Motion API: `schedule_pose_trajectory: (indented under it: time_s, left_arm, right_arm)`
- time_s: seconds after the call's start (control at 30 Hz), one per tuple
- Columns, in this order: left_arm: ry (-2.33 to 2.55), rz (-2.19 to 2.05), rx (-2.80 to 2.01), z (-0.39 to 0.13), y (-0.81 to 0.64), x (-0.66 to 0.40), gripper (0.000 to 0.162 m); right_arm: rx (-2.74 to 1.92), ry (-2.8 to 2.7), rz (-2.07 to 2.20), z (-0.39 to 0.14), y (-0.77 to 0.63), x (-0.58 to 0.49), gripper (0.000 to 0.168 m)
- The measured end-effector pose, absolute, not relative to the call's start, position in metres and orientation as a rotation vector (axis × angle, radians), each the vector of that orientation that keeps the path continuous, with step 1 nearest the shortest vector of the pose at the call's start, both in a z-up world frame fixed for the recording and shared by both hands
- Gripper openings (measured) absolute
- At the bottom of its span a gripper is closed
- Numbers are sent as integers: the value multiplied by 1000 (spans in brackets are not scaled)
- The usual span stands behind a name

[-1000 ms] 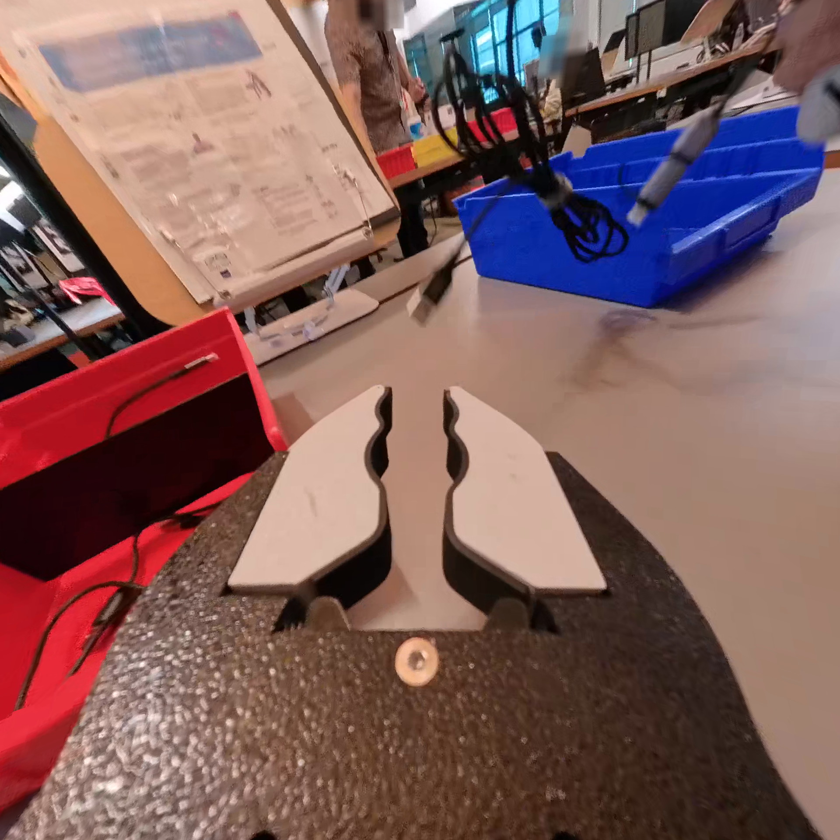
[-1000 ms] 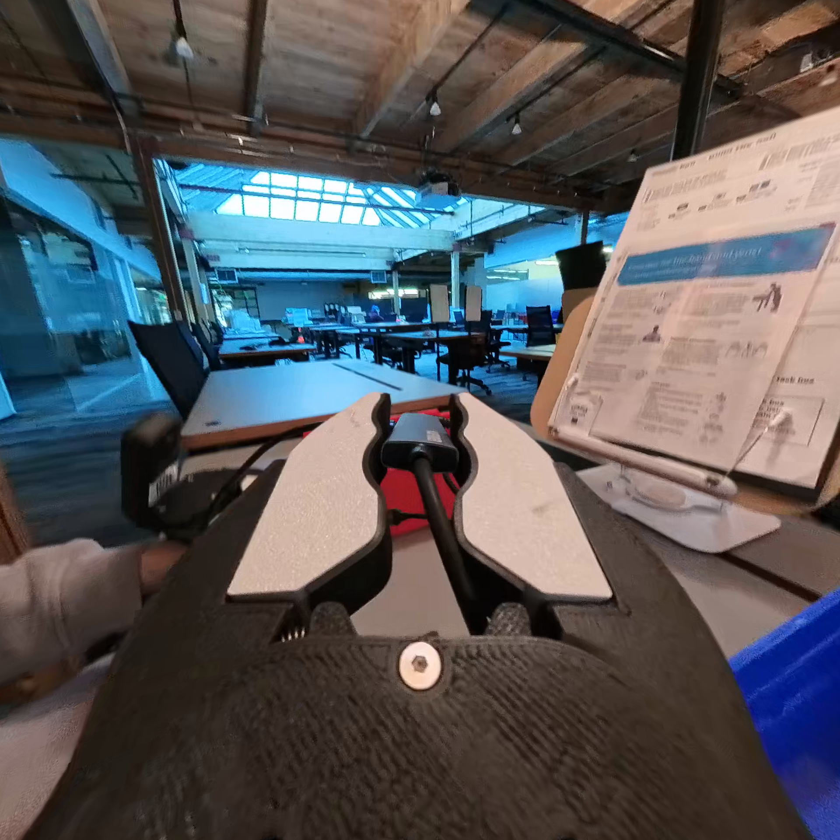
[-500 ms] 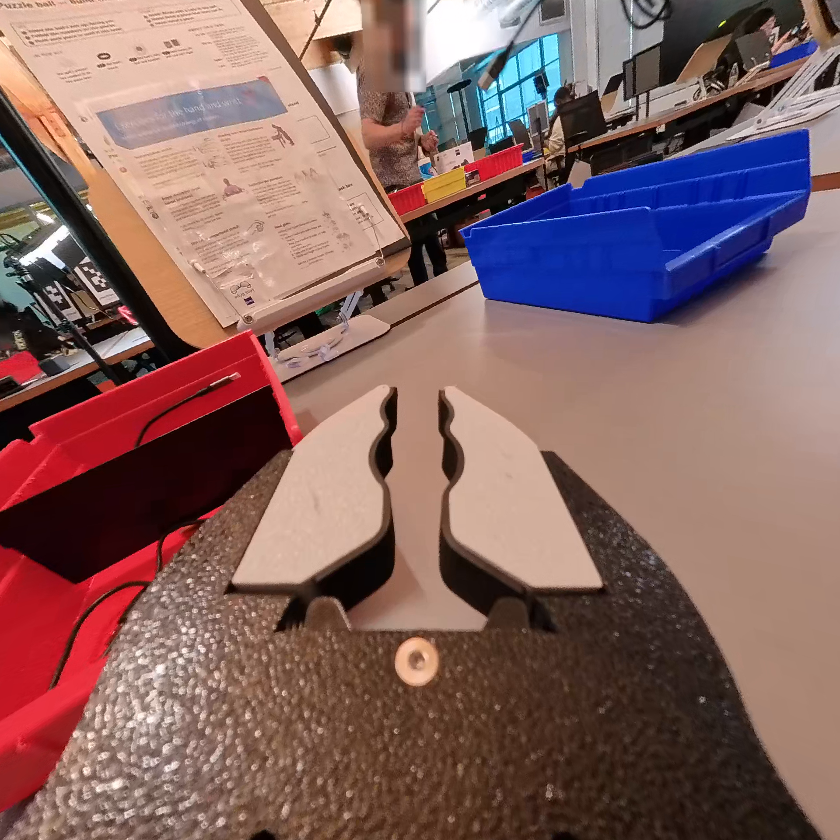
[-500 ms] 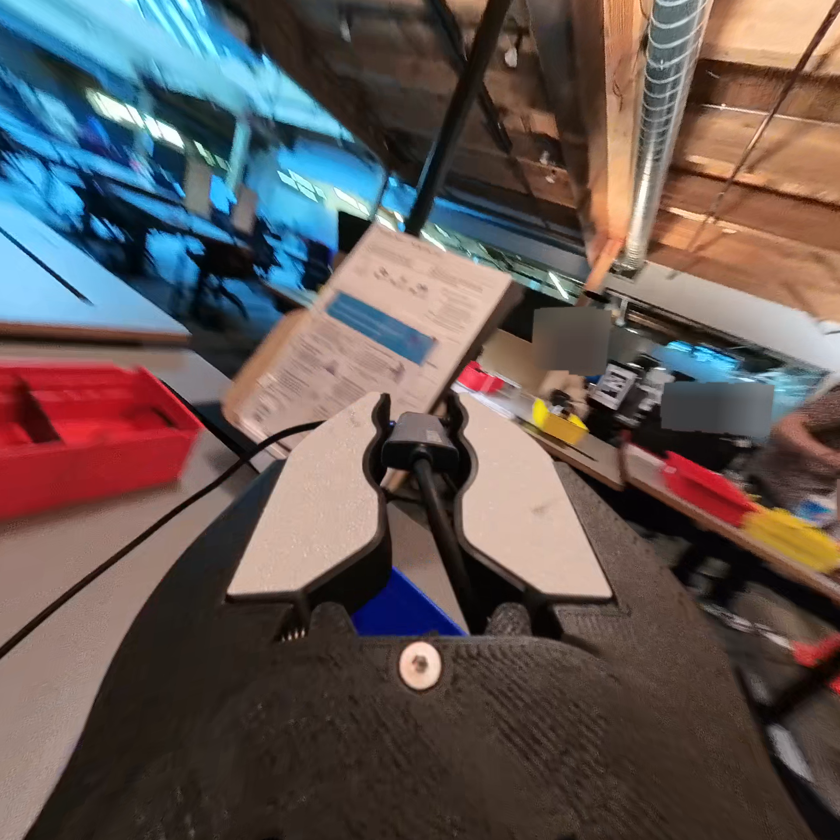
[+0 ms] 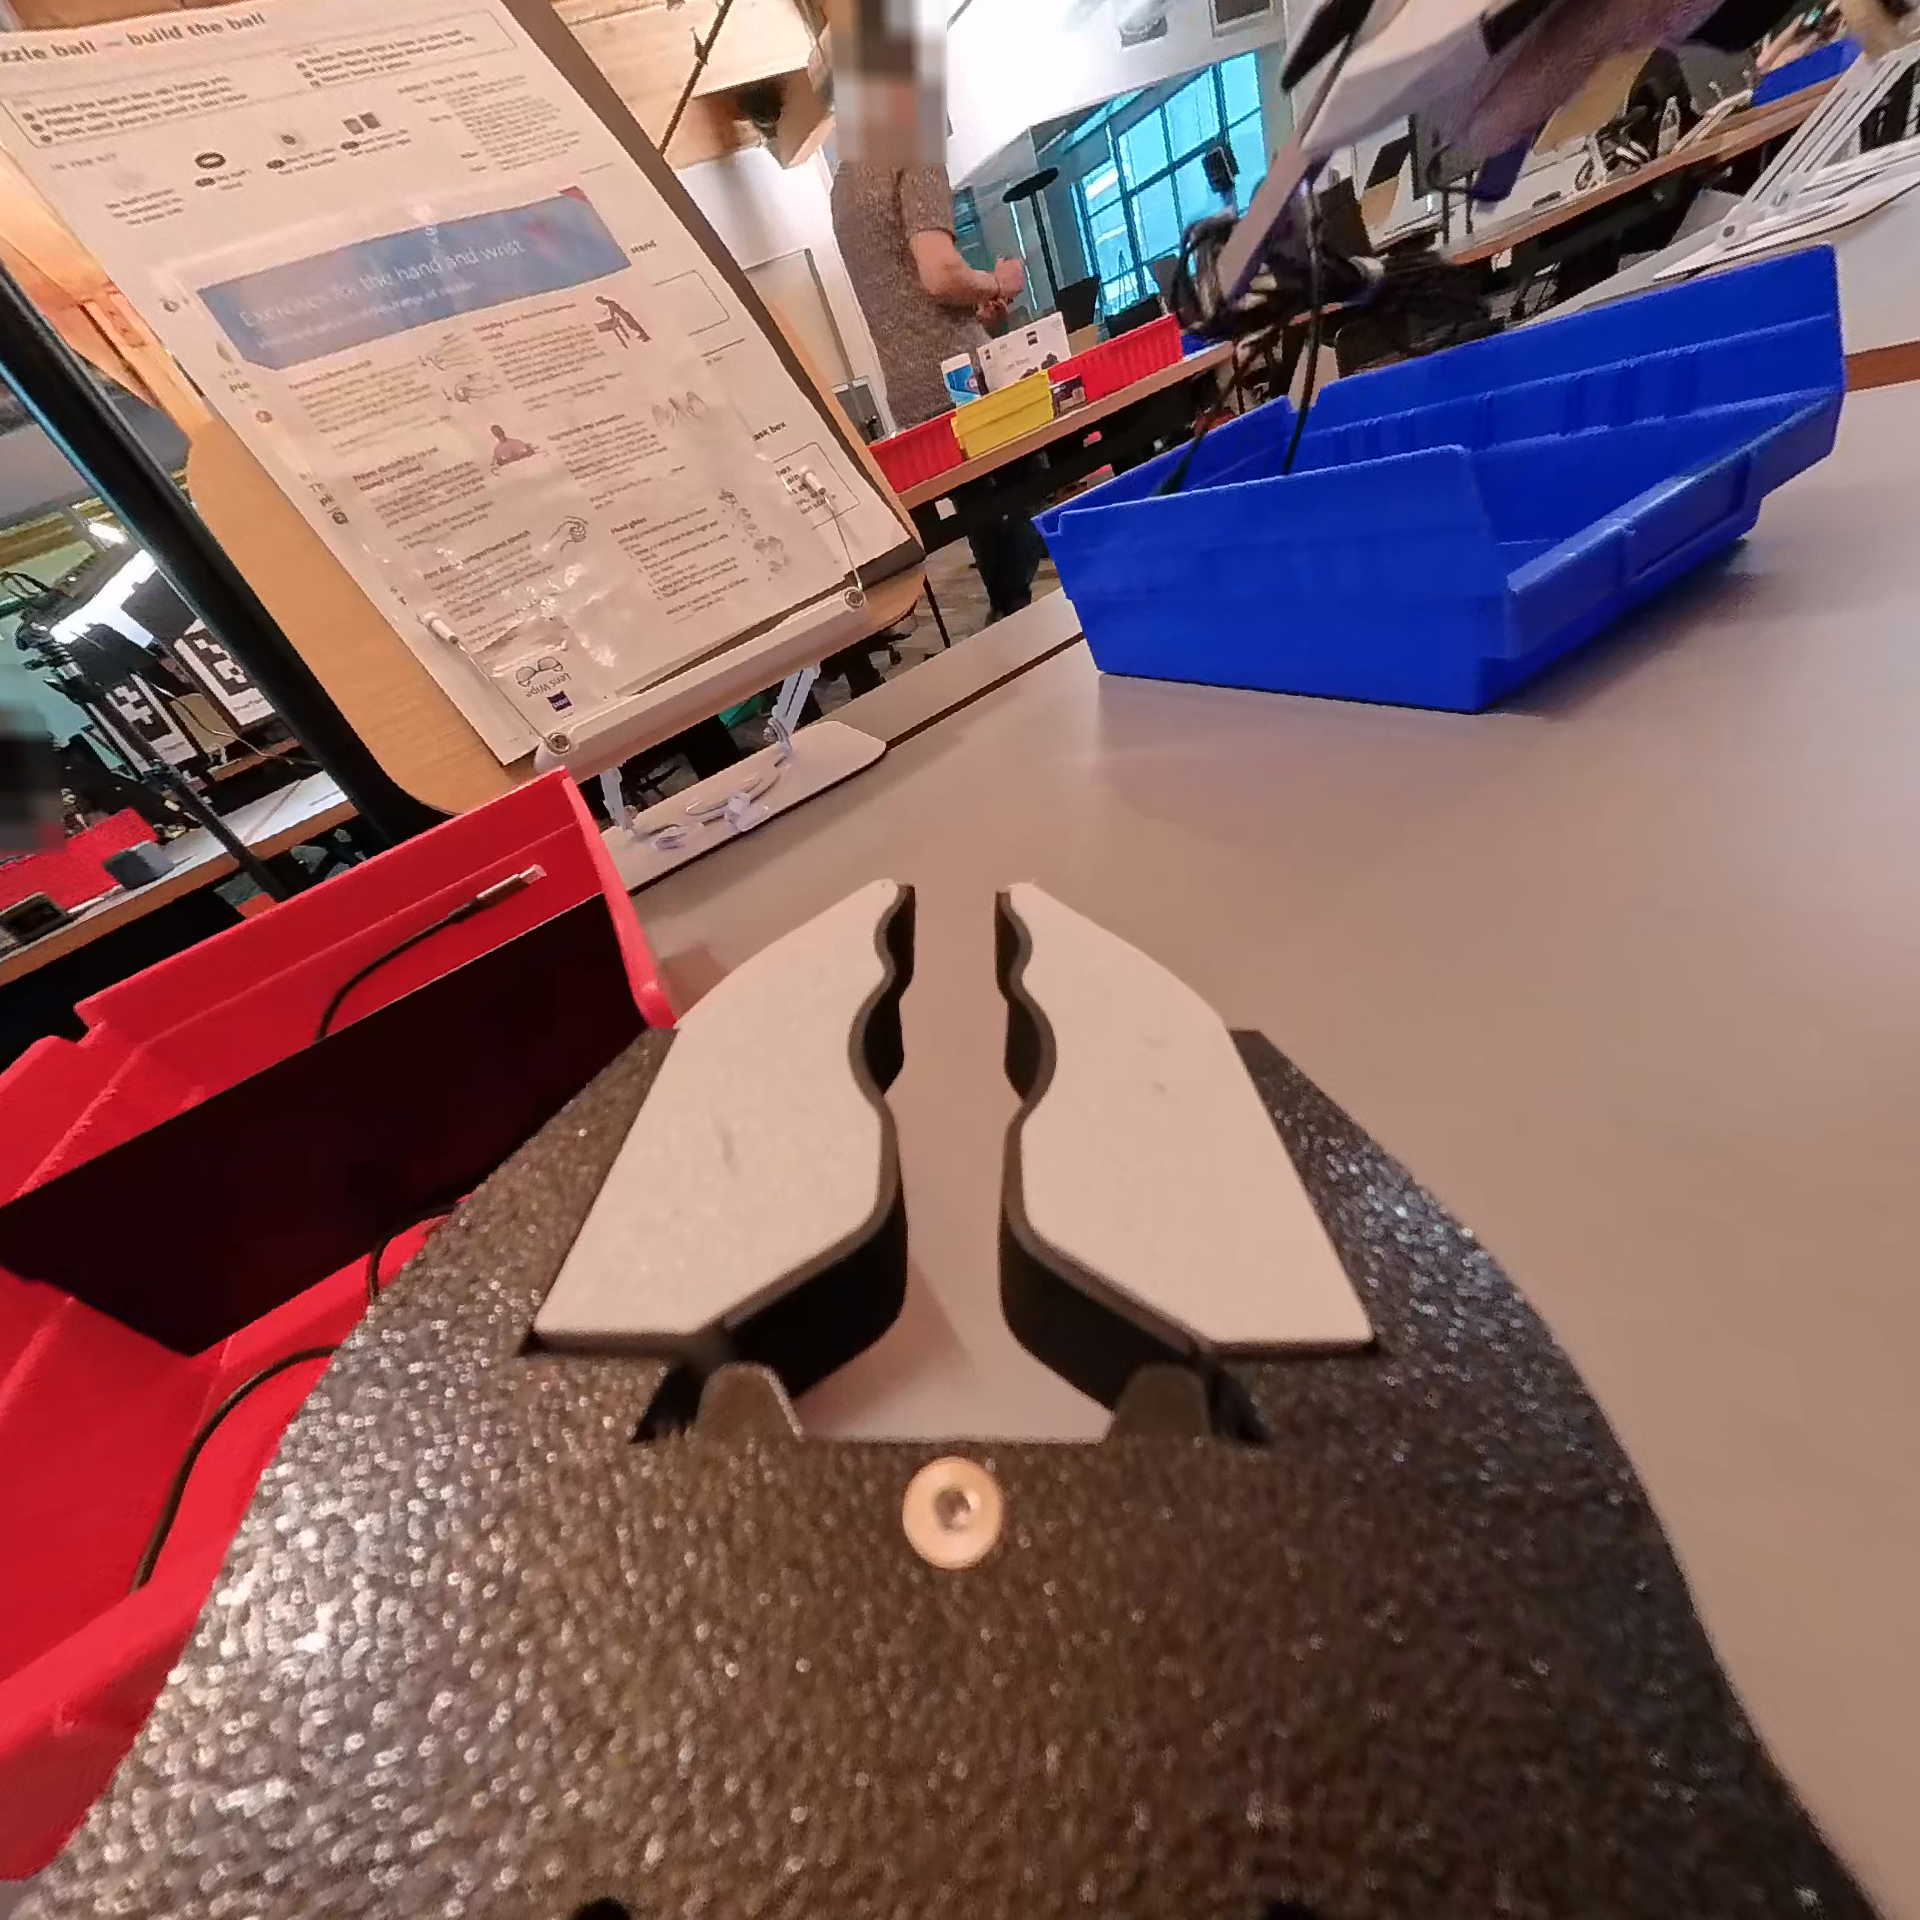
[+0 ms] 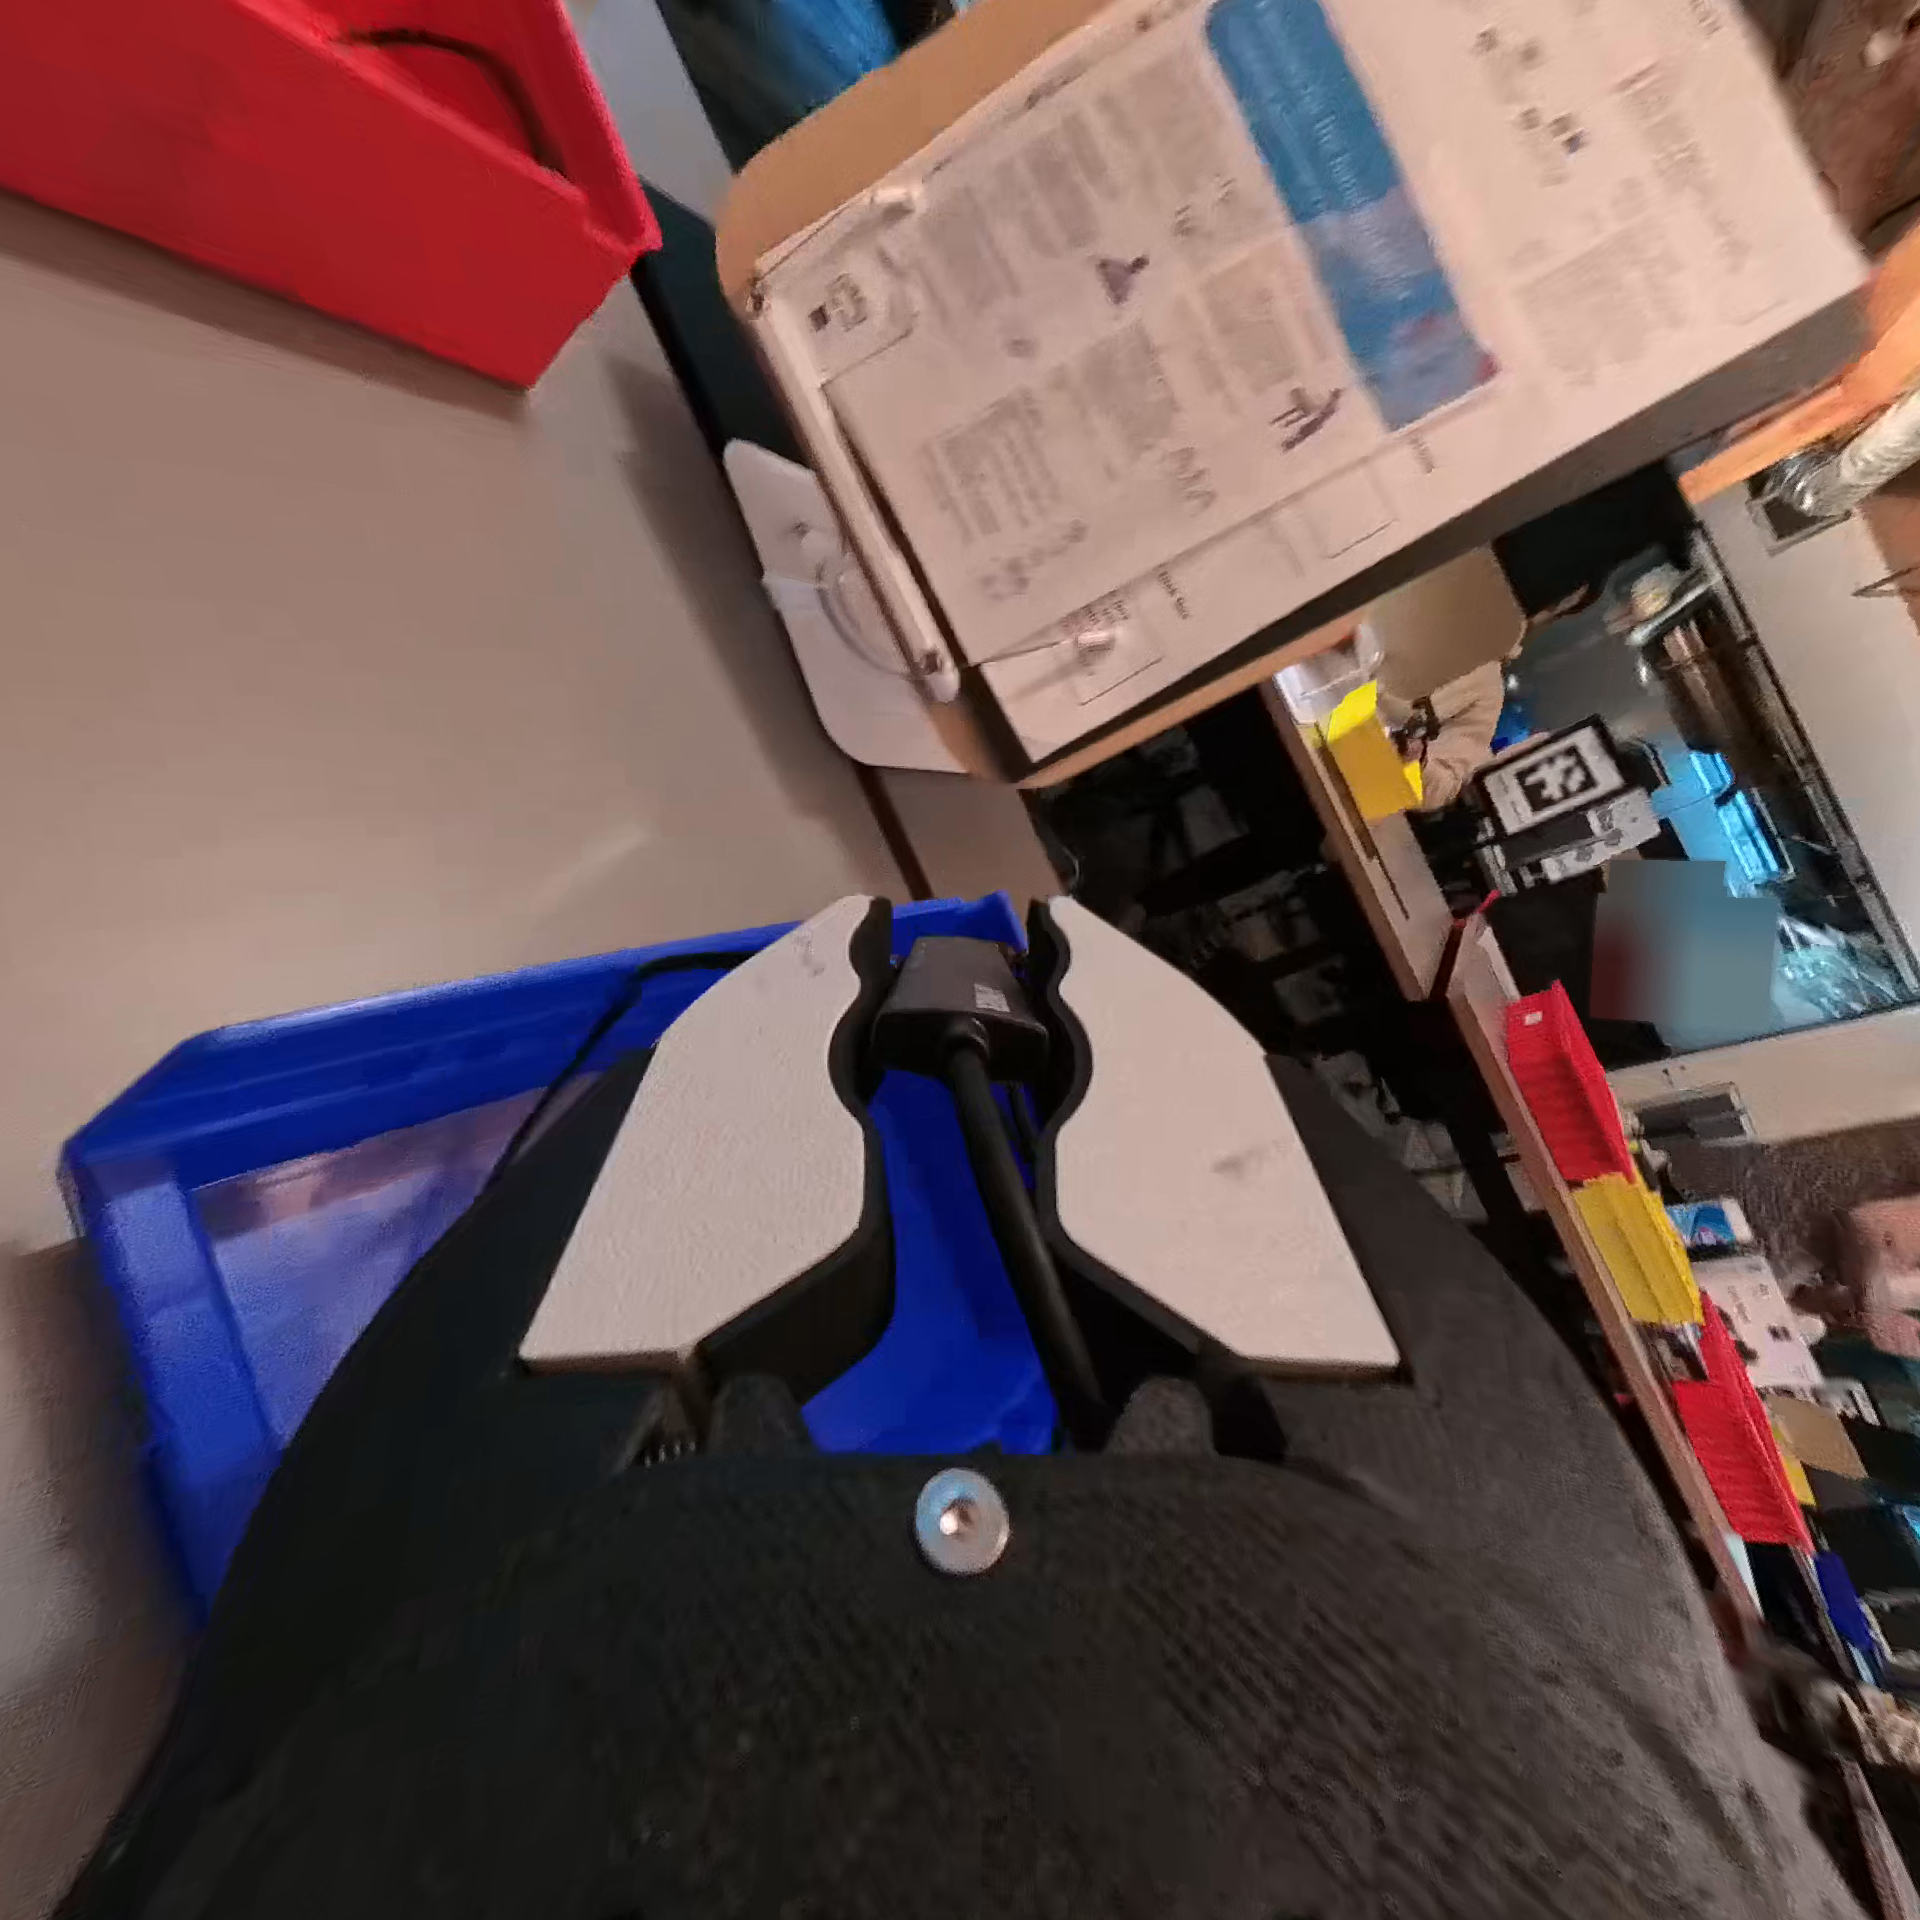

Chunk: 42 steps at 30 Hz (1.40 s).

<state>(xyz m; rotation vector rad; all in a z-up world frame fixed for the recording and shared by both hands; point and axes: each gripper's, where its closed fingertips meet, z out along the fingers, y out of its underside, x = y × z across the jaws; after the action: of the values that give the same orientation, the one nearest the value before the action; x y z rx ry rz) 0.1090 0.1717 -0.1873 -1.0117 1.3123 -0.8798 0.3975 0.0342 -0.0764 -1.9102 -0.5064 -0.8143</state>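
Note:
My right gripper is shut on the black plug of a cable. It is rolled sideways above the blue bin, and the cable runs back between its fingers. In the left wrist view the black cable bundle hangs into the blue bin at the far right. My left gripper is low over the grey table, with its fingers a narrow gap apart and nothing between them. The red bin is just to its left, with a thin black cable lying in it.
A slanted document stand holding printed sheets stands at the table's back edge between the bins; it also shows in the right wrist view, as does the red bin. A person stands beyond. Other tables hold red and yellow bins. Left tips to right tips: about 35 centimeters.
My right gripper has swung with the plug from pointing up at the ceiling to rolled sideways over the blue bin. The cable has gone with it. My left gripper has hardly moved.

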Motion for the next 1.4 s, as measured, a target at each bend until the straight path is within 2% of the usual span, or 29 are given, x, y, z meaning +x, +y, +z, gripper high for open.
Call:
schedule_pose_trajectory:
  time_s: [0.17, 0.37, 0.67, 0.77, 0.87, 1.1, 1.27, 1.4]
  left_arm:
    - [1339, -865, -1003, -190, 169, 111, 14]
    - [1357, -856, -988, -191, 166, 111, 14]
    - [1380, -831, -970, -194, 163, 112, 13]
    - [1391, -819, -968, -196, 162, 113, 13]
    - [1406, -797, -963, -198, 161, 115, 13]
    - [1413, -781, -935, -198, 158, 114, 11]
    - [1430, -764, -938, -201, 157, 115, 11]
    - [1446, -745, -920, -202, 154, 116, 11]
  right_arm:
    - [-2062, -179, -781, -127, 39, 413, 26]
    - [-1958, 184, -643, -145, 36, 426, 26]
    - [-2243, 217, -649, -220, -3, 434, 28]
    - [-2353, 110, -826, -234, -15, 434, 25]
    - [-2468, 41, -1016, -248, -24, 439, 12]
    - [-2259, -69, -1092, -198, 1, 431, 13]
    - [-1903, -17, -1033, -127, 17, 414, 11]
    - [-1853, -39, -963, -91, 23, 405, 11]
